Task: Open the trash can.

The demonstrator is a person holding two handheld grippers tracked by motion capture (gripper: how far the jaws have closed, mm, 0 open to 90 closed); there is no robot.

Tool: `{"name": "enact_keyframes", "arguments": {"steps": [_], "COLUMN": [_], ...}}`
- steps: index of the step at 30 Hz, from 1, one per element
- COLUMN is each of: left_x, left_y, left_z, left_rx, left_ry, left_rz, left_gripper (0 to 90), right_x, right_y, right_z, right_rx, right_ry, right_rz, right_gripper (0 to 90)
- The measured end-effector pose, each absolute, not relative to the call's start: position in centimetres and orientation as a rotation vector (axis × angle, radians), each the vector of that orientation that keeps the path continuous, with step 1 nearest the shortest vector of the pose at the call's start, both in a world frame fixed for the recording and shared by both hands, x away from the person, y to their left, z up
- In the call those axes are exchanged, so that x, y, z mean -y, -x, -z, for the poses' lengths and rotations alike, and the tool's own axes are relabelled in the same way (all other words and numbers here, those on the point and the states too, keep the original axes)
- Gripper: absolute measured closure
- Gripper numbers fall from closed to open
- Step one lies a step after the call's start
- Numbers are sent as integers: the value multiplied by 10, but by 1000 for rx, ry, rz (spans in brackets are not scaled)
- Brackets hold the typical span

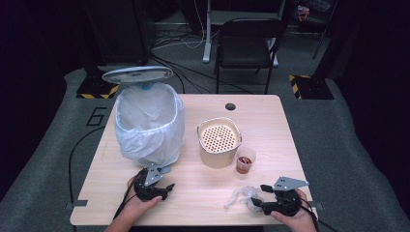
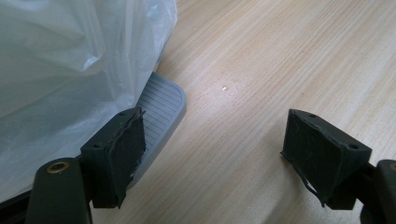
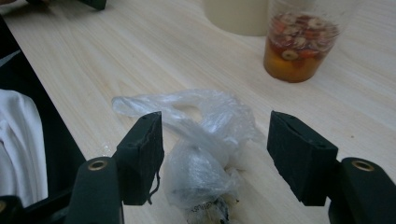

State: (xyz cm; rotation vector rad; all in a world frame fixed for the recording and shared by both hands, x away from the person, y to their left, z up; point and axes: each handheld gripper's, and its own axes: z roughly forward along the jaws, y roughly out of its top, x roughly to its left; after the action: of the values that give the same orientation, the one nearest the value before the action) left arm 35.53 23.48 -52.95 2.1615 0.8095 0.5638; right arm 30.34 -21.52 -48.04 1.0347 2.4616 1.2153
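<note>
Dark floor and a black chair [image 1: 246,41] lie beyond a pale wooden desk [image 1: 270,121] that carries everything. Near the desk's left edge stands a pedal bin [image 1: 150,123] lined with a white plastic liner [image 1: 145,104], its lid [image 1: 137,75] raised at the far side. Its grey ribbed pedal [image 2: 161,105] sticks out over the wood toward the near edge. Close to the desk's middle sits a cream container [image 1: 219,141] with a perforated insert, and just beside it, toward the right edge, stands a clear cup [image 1: 245,160] holding brownish liquid with sliced pieces.

By the near edge, right of centre, lies a crumpled clear plastic bag [image 1: 243,195] with something pale and dark bundled inside. The right tongs [image 1: 264,197] sit at the near right corner, held in the person's right hand [image 1: 290,217]. In the right gripper view their 2 jaws stand wide apart on either side of the bag [image 3: 201,154], not pressing it; whether a pad brushes the plastic cannot be told.

The left tongs [image 1: 168,189] rest in the left hand [image 1: 140,203] near the near edge, just in front of the bin. In the left gripper view their jaws are spread wide and hold nothing, with 1 jaw right beside the pedal and bare wood between them.
</note>
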Motion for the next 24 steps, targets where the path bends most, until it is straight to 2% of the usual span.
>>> {"name": "enact_keyframes", "arguments": {"steps": [11, 24], "left_x": [-235, -235], "left_y": [-356, -355], "left_z": [529, 529], "left_rx": [-805, -807], "left_ry": [-2165, -2167], "left_rz": [-553, -559], "left_gripper": [209, 209], "right_x": [210, 206], "right_y": [-312, -316], "right_z": [501, 504], "right_rx": [-2548, -2584], "right_ry": [-1010, -965], "right_rz": [-1106, -1056], "right_gripper": [413, 612]}}
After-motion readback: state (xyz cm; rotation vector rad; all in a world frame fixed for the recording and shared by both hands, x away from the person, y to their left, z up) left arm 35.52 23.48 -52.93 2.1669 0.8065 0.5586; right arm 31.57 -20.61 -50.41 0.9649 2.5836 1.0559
